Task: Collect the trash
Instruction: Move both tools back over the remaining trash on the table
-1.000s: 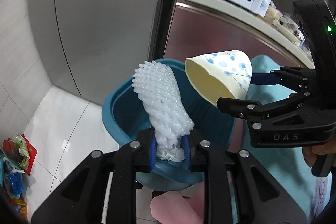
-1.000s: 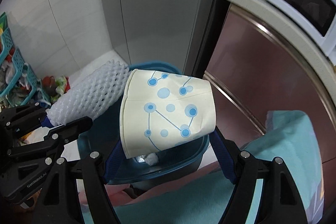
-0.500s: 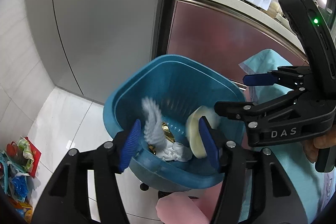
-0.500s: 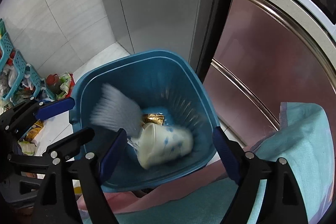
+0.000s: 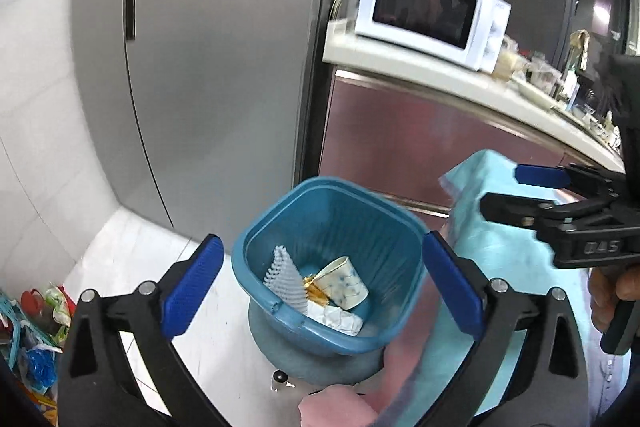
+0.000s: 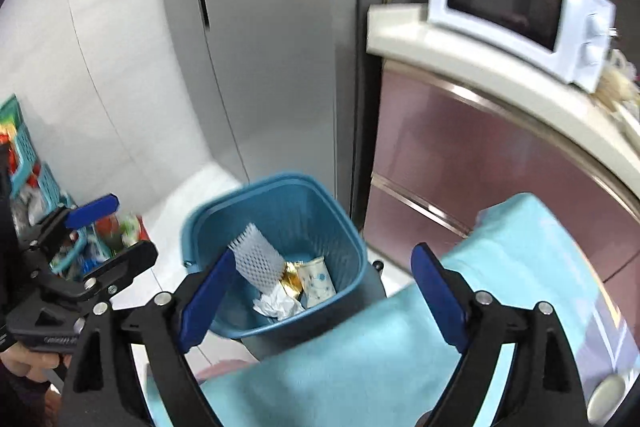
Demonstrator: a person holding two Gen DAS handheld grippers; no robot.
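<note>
A blue trash bin (image 5: 256, 251) (image 6: 352, 247) stands on the floor below both grippers. Inside lie a white foam net sleeve (image 5: 285, 279) (image 6: 256, 259), a paper cup with blue dots (image 5: 344, 283) (image 6: 318, 281), a gold wrapper (image 6: 291, 281) and crumpled white paper (image 5: 336, 319) (image 6: 276, 305). My left gripper (image 5: 320, 283) is open and empty above the bin. My right gripper (image 6: 320, 295) is open and empty above the bin's near rim. The right gripper also shows in the left wrist view (image 5: 516, 191), and the left gripper in the right wrist view (image 6: 116, 227).
A grey fridge (image 5: 208, 47) stands behind the bin. A white microwave (image 5: 428, 15) sits on a counter (image 5: 480, 87) at the right. A teal cloth (image 6: 400, 347) covers the table edge beside the bin. Baskets with colourful packets (image 6: 24, 155) stand on the floor at the left.
Both grippers opened and dropped the foam sleeve and the paper cup into the bin. Both grippers then rose away from the bin, jaws wider apart.
</note>
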